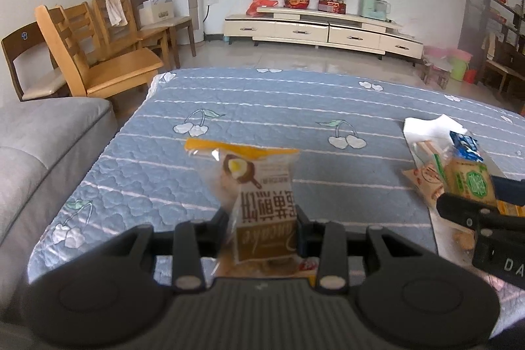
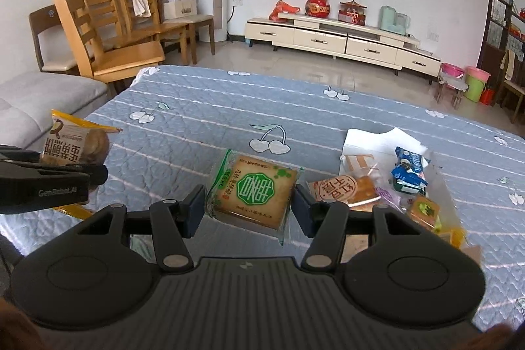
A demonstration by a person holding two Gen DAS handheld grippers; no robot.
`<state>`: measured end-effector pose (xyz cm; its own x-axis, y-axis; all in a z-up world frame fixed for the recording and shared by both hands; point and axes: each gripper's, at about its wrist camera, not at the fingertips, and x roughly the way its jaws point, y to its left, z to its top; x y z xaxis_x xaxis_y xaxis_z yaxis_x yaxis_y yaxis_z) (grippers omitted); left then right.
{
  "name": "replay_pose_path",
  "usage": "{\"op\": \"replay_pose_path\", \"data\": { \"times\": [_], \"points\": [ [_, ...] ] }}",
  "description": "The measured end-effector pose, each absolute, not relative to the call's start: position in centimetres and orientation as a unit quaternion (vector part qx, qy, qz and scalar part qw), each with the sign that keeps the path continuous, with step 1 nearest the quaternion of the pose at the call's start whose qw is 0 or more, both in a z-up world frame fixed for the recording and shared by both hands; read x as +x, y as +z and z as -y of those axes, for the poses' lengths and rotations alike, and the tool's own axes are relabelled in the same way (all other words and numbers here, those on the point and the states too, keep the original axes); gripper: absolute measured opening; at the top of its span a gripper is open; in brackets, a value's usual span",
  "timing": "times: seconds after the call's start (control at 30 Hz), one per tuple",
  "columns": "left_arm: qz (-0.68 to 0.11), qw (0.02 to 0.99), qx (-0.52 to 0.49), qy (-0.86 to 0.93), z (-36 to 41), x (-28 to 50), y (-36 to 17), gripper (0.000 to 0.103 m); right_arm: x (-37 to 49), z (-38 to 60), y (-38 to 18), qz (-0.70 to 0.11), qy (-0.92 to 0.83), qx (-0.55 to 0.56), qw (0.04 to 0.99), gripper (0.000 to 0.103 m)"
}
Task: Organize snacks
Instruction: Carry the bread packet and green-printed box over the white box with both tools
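Both packets up off the blue quilted cover (image 2: 229,107), one in each tool. Left tongs (image 1: 262,228) clamped tight on the pancake packet (image 1: 259,202), pinched low so most of the wrapper stands up ahead of the fingers. Right tongs (image 2: 249,205) closed on the green-label biscuit packet (image 2: 252,192), held flat between the blue pads (image 2: 195,212) by its two side edges.

To do well from here: keep both grips firm, carry level, avoid letting the floppy top of the pancake wrapper swing, and set each down beside its like rather than dropping it.

Snack pile (image 2: 393,186) lying just ahead and to the right of the right tongs, on white paper (image 2: 370,136).

Hard to tell: where sorted snacks belong; no tray or box seen. Lower end of the pancake packet blurred and hidden behind the left tongs' body. Several wrappers in the pile overlapping, labels unreadable.
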<state>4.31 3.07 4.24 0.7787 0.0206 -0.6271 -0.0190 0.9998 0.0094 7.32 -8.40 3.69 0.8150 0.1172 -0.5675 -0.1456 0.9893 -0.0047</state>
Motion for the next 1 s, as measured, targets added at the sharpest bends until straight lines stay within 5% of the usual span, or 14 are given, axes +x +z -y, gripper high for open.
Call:
{"op": "replay_pose_path", "data": {
  "times": [1.0],
  "points": [
    [-0.313, 0.949, 0.019, -0.018, -0.6, -1.3, 5.3, 0.037, 1.7, 10.1, 5.2, -0.258, 0.066, -0.026, 0.963, 0.070]
  ]
}}
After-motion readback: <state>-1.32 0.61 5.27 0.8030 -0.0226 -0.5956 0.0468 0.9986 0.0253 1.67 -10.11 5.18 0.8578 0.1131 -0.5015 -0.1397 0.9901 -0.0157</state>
